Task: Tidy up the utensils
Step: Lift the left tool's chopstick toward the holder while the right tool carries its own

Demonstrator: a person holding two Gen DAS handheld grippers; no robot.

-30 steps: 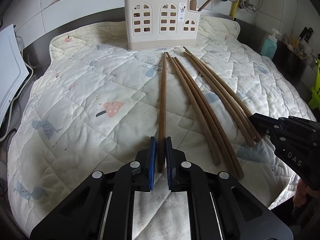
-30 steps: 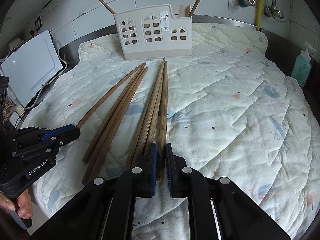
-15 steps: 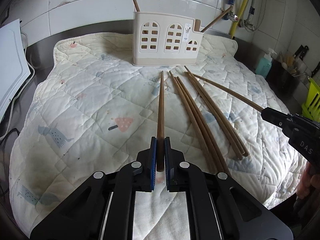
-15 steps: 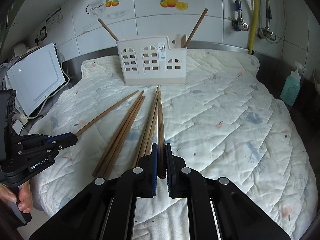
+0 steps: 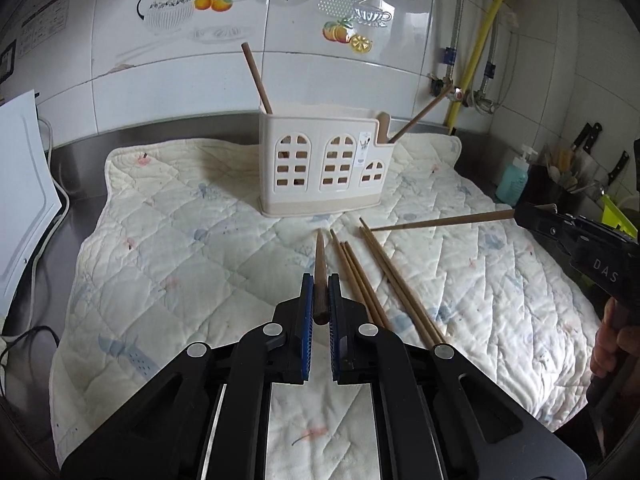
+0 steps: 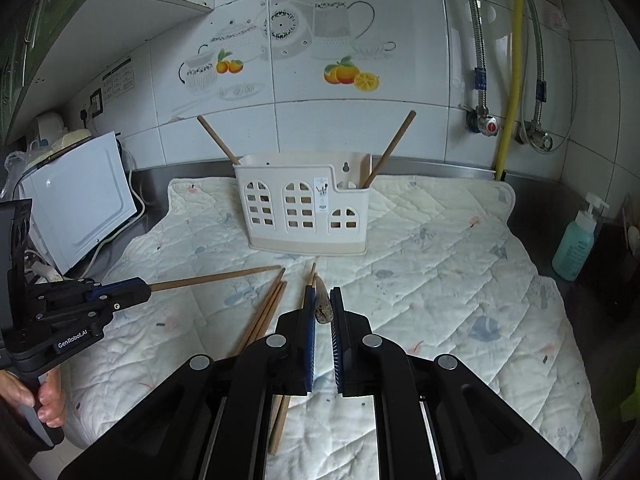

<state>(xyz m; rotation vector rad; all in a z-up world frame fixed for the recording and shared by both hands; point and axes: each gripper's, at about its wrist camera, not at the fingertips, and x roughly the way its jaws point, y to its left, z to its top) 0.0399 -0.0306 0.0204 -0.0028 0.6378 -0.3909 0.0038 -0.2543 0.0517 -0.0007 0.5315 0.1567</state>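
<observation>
My left gripper [image 5: 320, 284] is shut on the thick end of a brown wooden chopstick [image 5: 320, 252], held off the quilt and pointing toward the cream utensil holder [image 5: 320, 168]. My right gripper [image 6: 322, 294] is shut on another chopstick [image 6: 321, 305], likewise raised and aimed at the holder [image 6: 304, 208]. Each gripper appears in the other's view: the right gripper [image 5: 532, 216] at the right, the left gripper [image 6: 132, 294] at the left. Several loose chopsticks [image 5: 380, 276] [image 6: 266, 308] lie between them. Two chopsticks [image 5: 256, 76] [image 5: 420, 114] lean out of the holder's ends.
A quilted mat [image 5: 160, 260] covers a steel counter against a tiled wall. A white appliance [image 6: 80, 208] with cables stands left; a teal soap bottle [image 6: 576, 244] and knives [image 5: 588, 140] stand right. Pipes [image 6: 508, 80] run down the wall. A hand [image 6: 44, 400] grips the left handle.
Both grippers have risen, each lifting its chopstick off the quilt. Both views now tilt up toward the holder and wall. The loose chopsticks stayed where they lay.
</observation>
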